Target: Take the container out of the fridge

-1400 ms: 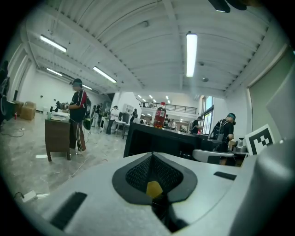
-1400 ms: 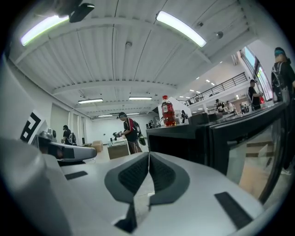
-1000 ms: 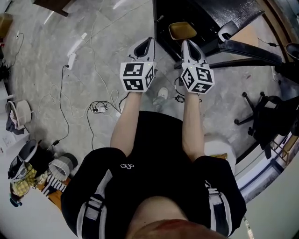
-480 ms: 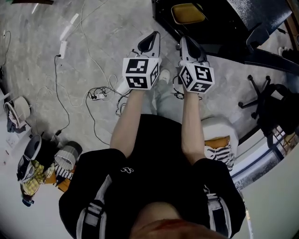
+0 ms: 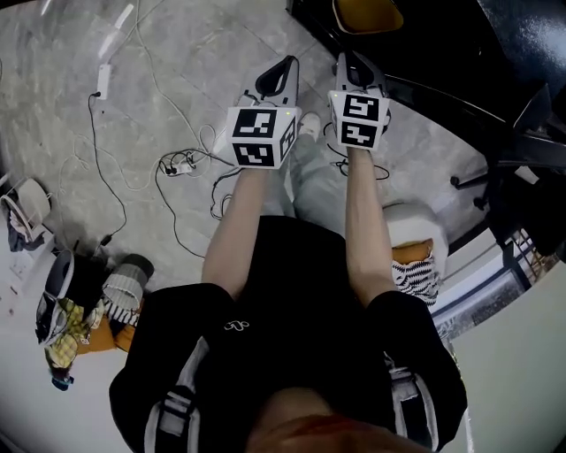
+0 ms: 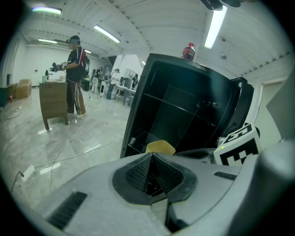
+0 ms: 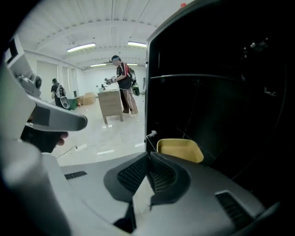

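Both tongs were closed. The left tongs had their pads pressed together with nothing between them, and the right tongs were the same. I held them side by side, close together, tips aimed at the open fridge.

The yellow container sat low in the fridge, near the front of the opening. It was ahead of both sets of tips and apart from them. It lay flat with its rim up. From the right gripper view its long axis ran across the opening, side to side, with a broad side facing me.

Much of it was hard to see. The head view cut it off at the top edge, so only its near part showed. In the left gripper view my own jaws covered its lower half, and in the right gripper view they hid its near left corner. The fridge was so dark inside that I made out only a thin shelf line or two. I could not tell what the container held. A bottle with a red cap stood on top of the fridge. Cables lay on the floor to my left.
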The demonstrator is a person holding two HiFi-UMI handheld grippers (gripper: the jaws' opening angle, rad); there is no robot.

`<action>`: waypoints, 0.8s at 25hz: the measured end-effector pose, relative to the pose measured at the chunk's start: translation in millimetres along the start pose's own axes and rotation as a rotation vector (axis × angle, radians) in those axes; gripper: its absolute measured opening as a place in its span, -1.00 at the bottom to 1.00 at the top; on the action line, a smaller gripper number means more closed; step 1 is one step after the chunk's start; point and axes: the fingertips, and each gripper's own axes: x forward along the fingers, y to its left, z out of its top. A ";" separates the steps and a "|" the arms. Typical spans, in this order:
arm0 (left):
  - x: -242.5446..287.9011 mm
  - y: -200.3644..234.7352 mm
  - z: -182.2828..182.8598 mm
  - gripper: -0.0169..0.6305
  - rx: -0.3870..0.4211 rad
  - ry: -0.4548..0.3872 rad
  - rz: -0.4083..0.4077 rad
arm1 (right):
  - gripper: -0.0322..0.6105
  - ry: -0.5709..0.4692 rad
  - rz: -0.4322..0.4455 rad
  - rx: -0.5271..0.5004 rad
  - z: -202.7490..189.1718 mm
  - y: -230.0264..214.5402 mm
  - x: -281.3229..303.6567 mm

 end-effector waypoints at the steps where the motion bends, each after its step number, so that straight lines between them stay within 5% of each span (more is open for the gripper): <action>1: 0.6 6.5 -3.4 -0.92 -0.006 0.010 0.005 | -0.86 0.021 -0.002 -0.015 -2.7 -0.1 9.3; 9: -0.4 47.0 -4.1 -0.92 -0.022 0.037 0.044 | -0.85 0.157 -0.014 -0.137 -14.8 -18.3 57.1; 20: 2.8 67.1 -10.9 -0.92 -0.036 0.066 0.048 | -0.85 0.325 -0.025 -0.459 -31.6 -22.5 105.2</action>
